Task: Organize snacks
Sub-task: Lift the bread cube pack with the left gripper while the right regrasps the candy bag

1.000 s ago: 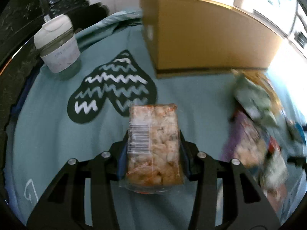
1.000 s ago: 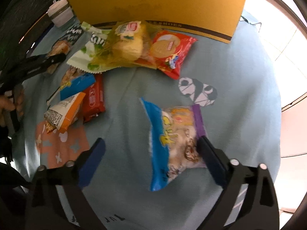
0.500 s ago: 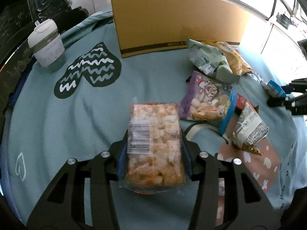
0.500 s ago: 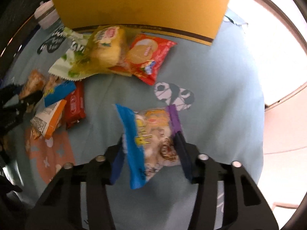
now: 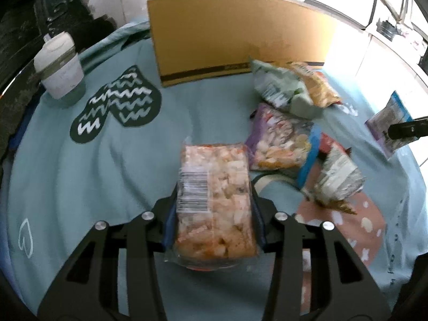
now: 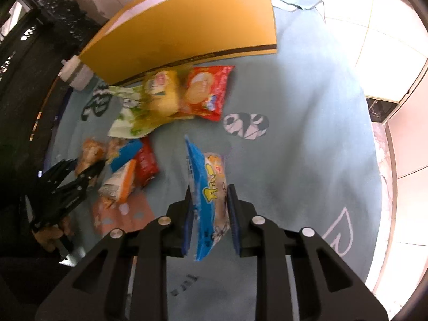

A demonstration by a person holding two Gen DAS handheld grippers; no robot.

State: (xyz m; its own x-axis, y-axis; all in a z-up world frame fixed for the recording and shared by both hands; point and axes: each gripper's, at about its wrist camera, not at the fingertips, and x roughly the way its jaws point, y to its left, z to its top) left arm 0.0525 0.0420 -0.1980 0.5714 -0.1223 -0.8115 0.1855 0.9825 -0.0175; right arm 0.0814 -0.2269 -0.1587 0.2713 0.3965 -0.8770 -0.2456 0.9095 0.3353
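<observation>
My left gripper (image 5: 214,214) is shut on a clear pack of orange-and-white snack pieces (image 5: 214,200) and holds it above the teal tablecloth (image 5: 80,187). My right gripper (image 6: 210,208) is shut on a blue snack bag (image 6: 211,187), lifted off the cloth and turned on edge. That bag also shows at the right edge of the left wrist view (image 5: 388,123). A yellow cardboard box (image 5: 235,34) stands at the back of the table. Loose snacks lie before it: a green bag (image 6: 131,117), a yellow bag (image 6: 161,93), a red bag (image 6: 207,91), a purple bag (image 5: 278,141).
A white lidded cup (image 5: 60,69) stands at the back left. Smaller packs lie on a pink patch (image 5: 355,224): an orange-white one (image 6: 120,184), a red one (image 6: 145,163), a blue one (image 6: 127,152). The left gripper and hand show in the right wrist view (image 6: 64,187).
My right gripper closed on the blue bag and lifted it, tipping it on edge. My left gripper swung right with the clear pack held, bringing the snack pile into view.
</observation>
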